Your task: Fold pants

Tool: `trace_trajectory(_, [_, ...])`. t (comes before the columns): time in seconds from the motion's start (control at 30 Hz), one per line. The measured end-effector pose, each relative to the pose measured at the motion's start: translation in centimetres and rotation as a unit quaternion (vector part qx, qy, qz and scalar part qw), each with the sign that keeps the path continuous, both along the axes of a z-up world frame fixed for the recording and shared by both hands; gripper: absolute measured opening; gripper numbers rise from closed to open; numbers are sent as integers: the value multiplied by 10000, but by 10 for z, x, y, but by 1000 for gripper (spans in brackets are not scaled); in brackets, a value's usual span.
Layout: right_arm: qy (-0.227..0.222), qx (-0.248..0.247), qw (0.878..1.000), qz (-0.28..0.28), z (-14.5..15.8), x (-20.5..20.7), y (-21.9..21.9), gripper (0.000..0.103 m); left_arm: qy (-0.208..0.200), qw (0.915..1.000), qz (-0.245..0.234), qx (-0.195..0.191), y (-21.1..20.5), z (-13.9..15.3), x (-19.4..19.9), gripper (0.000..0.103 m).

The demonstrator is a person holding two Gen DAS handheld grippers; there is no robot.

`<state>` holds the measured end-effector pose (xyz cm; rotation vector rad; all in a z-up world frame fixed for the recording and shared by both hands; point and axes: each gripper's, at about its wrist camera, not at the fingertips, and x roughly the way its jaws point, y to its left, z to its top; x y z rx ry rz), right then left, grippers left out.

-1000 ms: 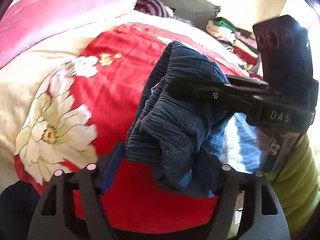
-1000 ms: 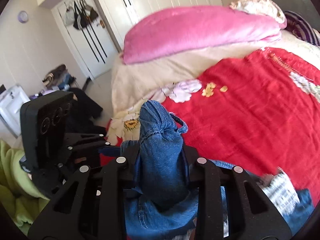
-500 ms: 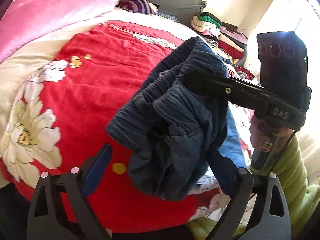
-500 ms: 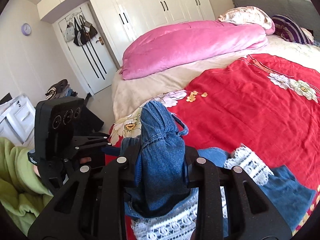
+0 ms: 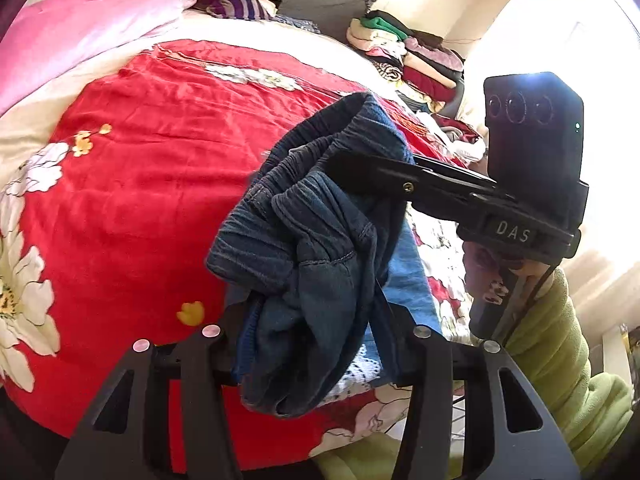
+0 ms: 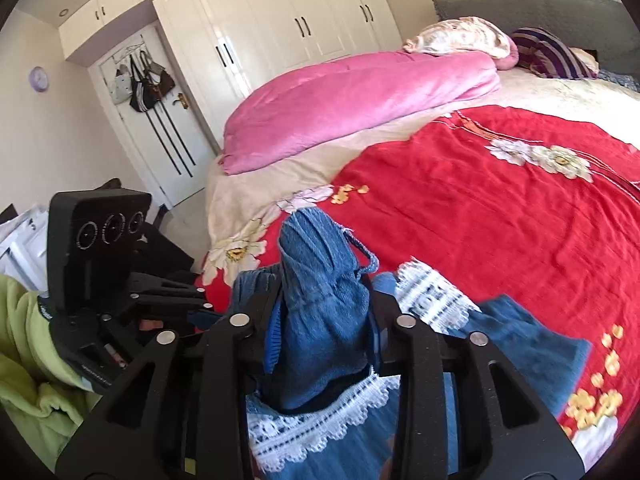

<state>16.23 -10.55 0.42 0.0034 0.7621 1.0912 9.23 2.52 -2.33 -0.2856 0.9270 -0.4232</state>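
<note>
The pants [image 5: 316,248] are dark blue denim with an elastic waistband and white lace trim [image 6: 432,296] on the legs. Both grippers hold the bunched waistband above the red flowered bedspread [image 5: 152,200]. My left gripper [image 5: 316,344] is shut on a fold of the waistband. My right gripper [image 6: 320,332] is shut on another bunch of it [image 6: 320,320]; it also shows side-on in the left wrist view [image 5: 360,164]. The legs hang down onto the bed [image 6: 520,340].
A pink quilt [image 6: 360,108] and pillows [image 6: 552,56] lie along the far side of the bed. A stack of folded clothes [image 5: 404,52] sits beyond the bed by the window. White wardrobes [image 6: 280,20] and a door stand behind. My green sleeve [image 5: 560,360] is at the bed's edge.
Both grippers have risen and pulled back with the waistband, lifting the pants; the lace-trimmed legs now trail out on the bedspread. The left gripper has closed on the denim.
</note>
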Motion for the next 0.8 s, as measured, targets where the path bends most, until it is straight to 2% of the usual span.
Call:
trace_trajectory(0.13, [72,-51,9995,-295,-6,2,-18,35,-16,9999,-157,8,-13,-1,3,47])
trace_trajectory(0.2, [123,-90,9985,-531,-11,4,-32,40,-33,9997,-254,-2,-22,-2,1,47])
trace_trajectory(0.43, [320,-202,9888,-1441,-25,0,-87,50,4,9961,-880,-59,-53,-8,-9,47])
trace_trajectory(0.53, [426,-293,9843,-1689,-32,-8,-104,52,-104,9956,-934,-26,-52,-4,-16,49])
trace_trajectory(0.67, [560,-237,9826,-1753,-33,-19,-111,59,-507,9951,-753,386,-43,7,-26,49])
trace_trajectory(0.8, [685,-265,9842,-1612,-34,-23,-103,64,-560,9934,-644,765,-43,4,-20,47])
